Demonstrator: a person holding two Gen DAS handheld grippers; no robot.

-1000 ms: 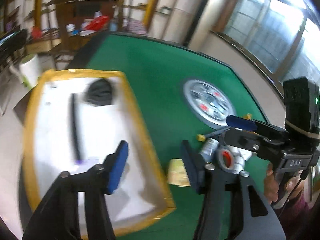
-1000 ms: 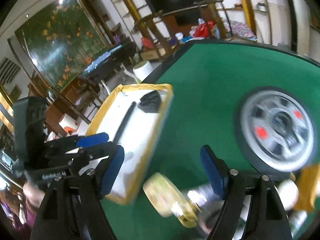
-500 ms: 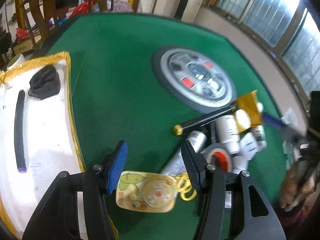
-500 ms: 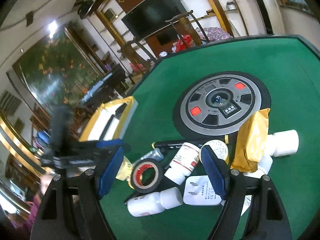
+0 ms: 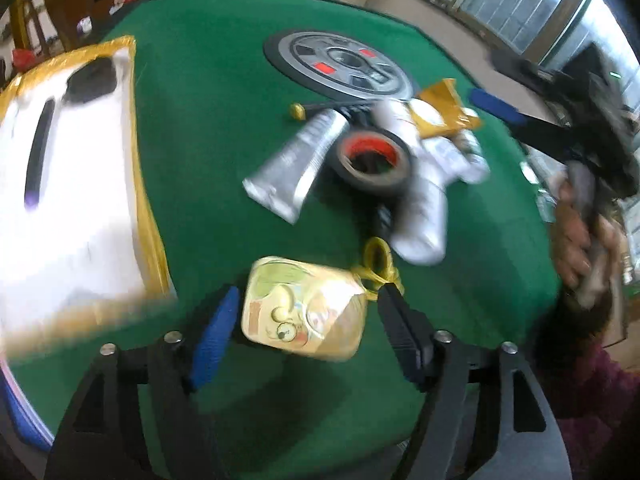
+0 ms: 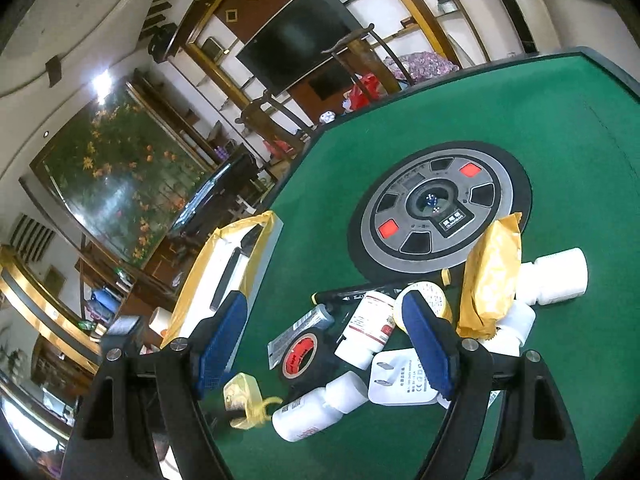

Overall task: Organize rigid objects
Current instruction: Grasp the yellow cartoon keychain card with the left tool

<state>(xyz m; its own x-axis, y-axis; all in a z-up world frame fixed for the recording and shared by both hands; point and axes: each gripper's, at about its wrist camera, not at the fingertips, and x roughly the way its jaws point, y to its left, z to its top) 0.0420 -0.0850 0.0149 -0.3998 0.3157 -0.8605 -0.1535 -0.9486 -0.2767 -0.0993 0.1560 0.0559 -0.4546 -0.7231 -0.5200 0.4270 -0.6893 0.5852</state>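
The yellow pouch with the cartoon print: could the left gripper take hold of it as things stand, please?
Probably yes: the yellow pouch lies between the open jaws of the left gripper, which have just been opening, and nothing sits on it.

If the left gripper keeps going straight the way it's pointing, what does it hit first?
Most likely the yellow cartoon-print tin. It lies on the green table between the fingers of the left gripper, whose jaws have just been opening and do not seem to press it. Depth is hard to judge in this blurred view.
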